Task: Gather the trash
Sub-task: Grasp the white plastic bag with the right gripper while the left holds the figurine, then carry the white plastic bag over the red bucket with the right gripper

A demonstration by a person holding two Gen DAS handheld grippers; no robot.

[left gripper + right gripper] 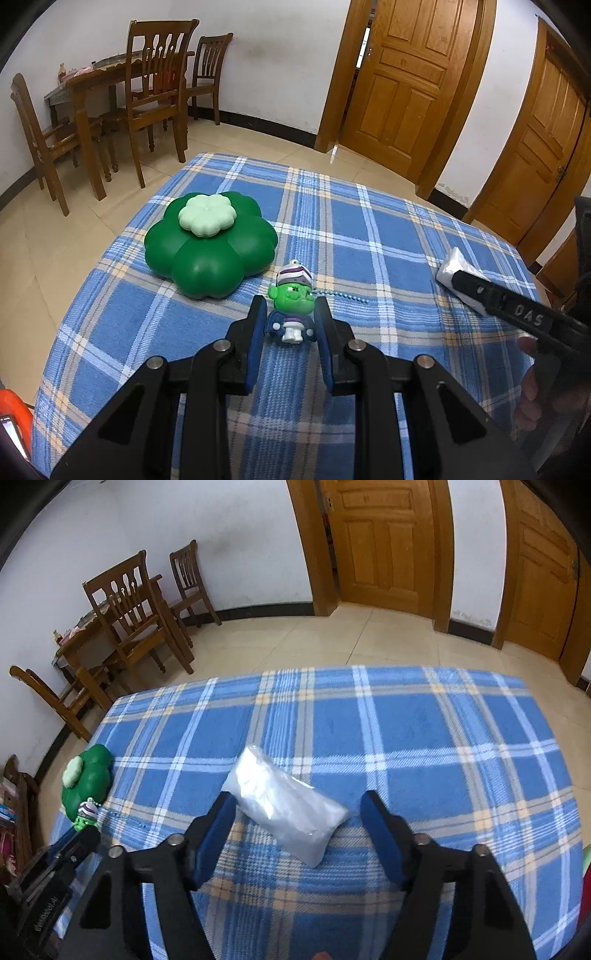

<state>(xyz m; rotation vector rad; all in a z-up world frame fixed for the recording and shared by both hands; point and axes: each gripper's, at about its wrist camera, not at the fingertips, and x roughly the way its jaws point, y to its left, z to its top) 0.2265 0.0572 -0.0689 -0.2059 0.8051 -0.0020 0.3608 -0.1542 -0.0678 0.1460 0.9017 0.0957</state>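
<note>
Left gripper point(290, 314): fingers closed in on body of green-faced toy figure point(291, 310), pads at both flanks; firm clamp or bare contact, cannot tell. Figure on plaid cloth point(369, 266), bead chain point(343, 297) trailing right.

Right gripper point(297, 812): spread wide, straddling clear plastic bag point(286, 806); no contact yet, bag flat on cloth.

Farther left: green clover-shaped container point(210, 243), pale lid on top, shut.

Judgement: early stage. Nothing lifted, nothing deposited. Both pieces left to collect; bin not identifiable.
</note>
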